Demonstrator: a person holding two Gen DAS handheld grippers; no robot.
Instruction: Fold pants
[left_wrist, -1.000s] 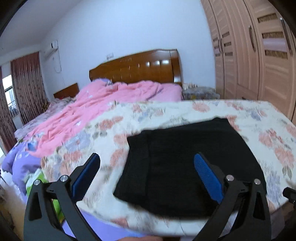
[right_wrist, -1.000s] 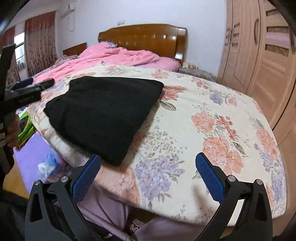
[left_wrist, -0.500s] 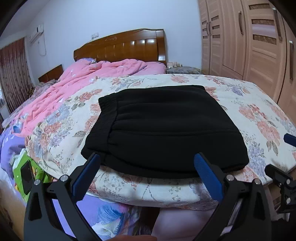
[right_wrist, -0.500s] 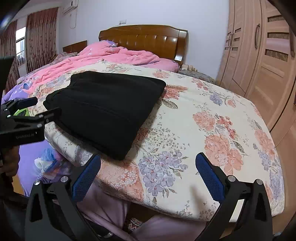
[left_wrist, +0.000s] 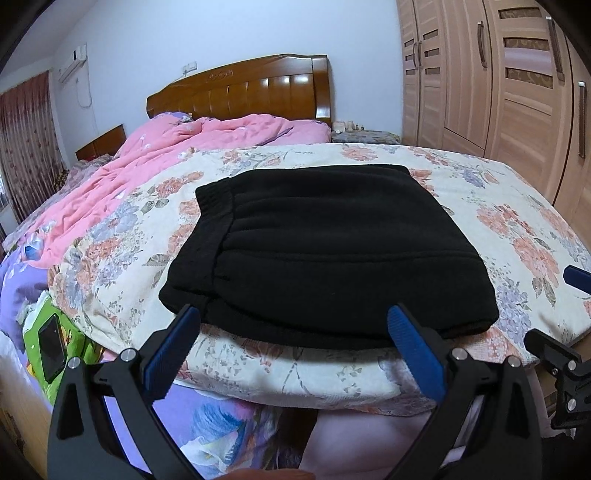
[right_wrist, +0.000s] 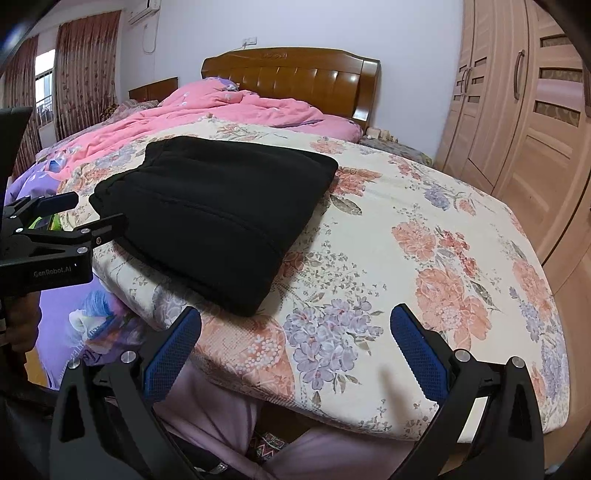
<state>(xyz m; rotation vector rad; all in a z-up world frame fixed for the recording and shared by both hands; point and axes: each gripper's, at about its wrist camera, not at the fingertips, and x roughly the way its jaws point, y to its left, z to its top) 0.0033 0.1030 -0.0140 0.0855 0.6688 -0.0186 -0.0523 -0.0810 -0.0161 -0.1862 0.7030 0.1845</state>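
Left gripper (left_wrist: 291, 332) jaws spread, empty, squarely facing near edge of pants (left_wrist: 317, 254). Pants: folded black stack on floral bedspread (right_wrist: 424, 236), long axis left-right. Right gripper (right_wrist: 295, 332) spread, empty, pants off to its left; left one nearer. Its body reads "GenRobot.AI".

Floral bed (left_wrist: 498, 206): folded black pants (left_wrist: 325, 254), pink quilt (left_wrist: 155, 166).

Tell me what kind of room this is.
A home bedroom, most likely: a bed with a wooden headboard and pink quilt, built-in wardrobe doors, and window curtains.
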